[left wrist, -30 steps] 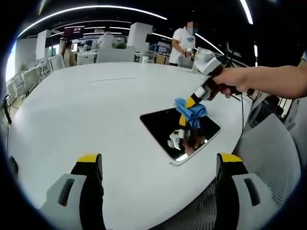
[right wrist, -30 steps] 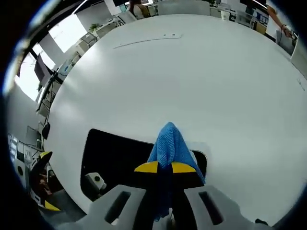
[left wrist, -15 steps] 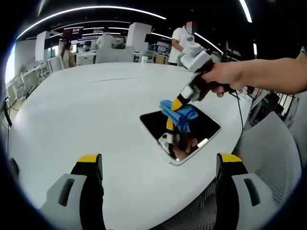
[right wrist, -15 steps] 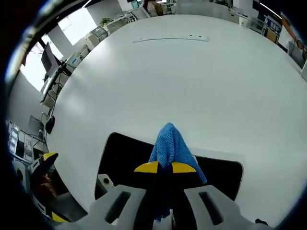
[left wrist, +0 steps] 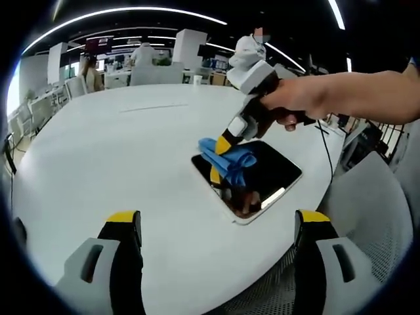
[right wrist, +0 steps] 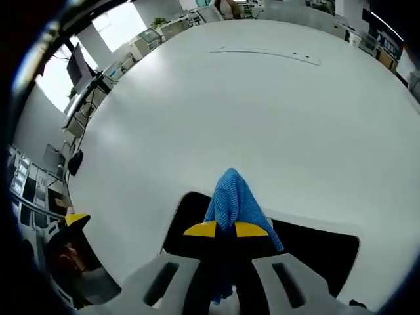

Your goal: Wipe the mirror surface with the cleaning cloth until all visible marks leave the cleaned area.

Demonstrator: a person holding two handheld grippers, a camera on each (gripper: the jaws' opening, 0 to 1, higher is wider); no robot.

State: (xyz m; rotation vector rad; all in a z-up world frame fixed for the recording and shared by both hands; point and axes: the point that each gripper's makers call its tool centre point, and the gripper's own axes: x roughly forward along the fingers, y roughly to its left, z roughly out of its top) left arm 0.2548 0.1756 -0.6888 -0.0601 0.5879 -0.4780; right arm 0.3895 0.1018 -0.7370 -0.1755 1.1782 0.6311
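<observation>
A dark rectangular mirror point(left wrist: 262, 177) with a white rim lies on the white table point(left wrist: 118, 144) near its right front edge. My right gripper point(left wrist: 216, 157), held by a hand, is shut on a blue cleaning cloth point(left wrist: 230, 159) and presses it onto the mirror's left part. In the right gripper view the cloth point(right wrist: 231, 200) sticks up between the closed yellow-tipped jaws of my right gripper point(right wrist: 225, 229), over the mirror point(right wrist: 315, 246). My left gripper point(left wrist: 216, 220) stands open near the table's front edge, apart from the mirror.
A grey mesh chair point(left wrist: 374, 210) stands to the right of the table. People point(left wrist: 252, 46) and office desks point(left wrist: 125, 75) are far behind the table. Office furniture point(right wrist: 72, 72) lines the table's far left in the right gripper view.
My right gripper has slid the cloth leftward across the mirror, from its middle to its left end. My left gripper has stayed where it was.
</observation>
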